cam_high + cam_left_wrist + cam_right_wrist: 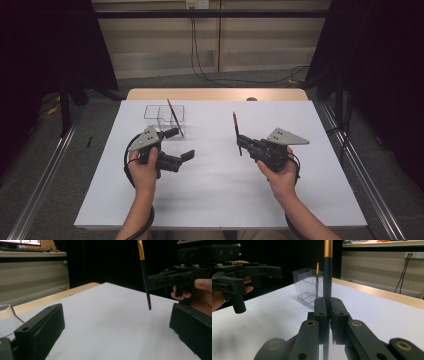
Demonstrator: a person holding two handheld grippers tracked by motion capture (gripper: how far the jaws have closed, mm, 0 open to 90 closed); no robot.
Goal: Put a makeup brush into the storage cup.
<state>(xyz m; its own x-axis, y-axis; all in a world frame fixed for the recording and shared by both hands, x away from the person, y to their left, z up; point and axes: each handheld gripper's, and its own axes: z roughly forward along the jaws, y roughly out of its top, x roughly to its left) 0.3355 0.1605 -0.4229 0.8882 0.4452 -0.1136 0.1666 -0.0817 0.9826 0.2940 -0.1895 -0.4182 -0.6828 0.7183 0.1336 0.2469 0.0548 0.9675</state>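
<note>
A lab recording bay, from where I sit.

I see a white-topped bench (215, 195) ringed by black curtains (55, 45), metal floor rails (45, 175), loose cables (200, 65) running to a wall socket (196, 4) — and a monitor (21, 242) on a desk behind.

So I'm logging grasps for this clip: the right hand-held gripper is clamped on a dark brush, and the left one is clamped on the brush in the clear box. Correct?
Not quite. The left hand-held gripper holds nothing; the left gripper view shows its jaws wide apart. The second brush stands in the clear box on its own. The right hand-held gripper is indeed clamped on a dark brush.
</note>
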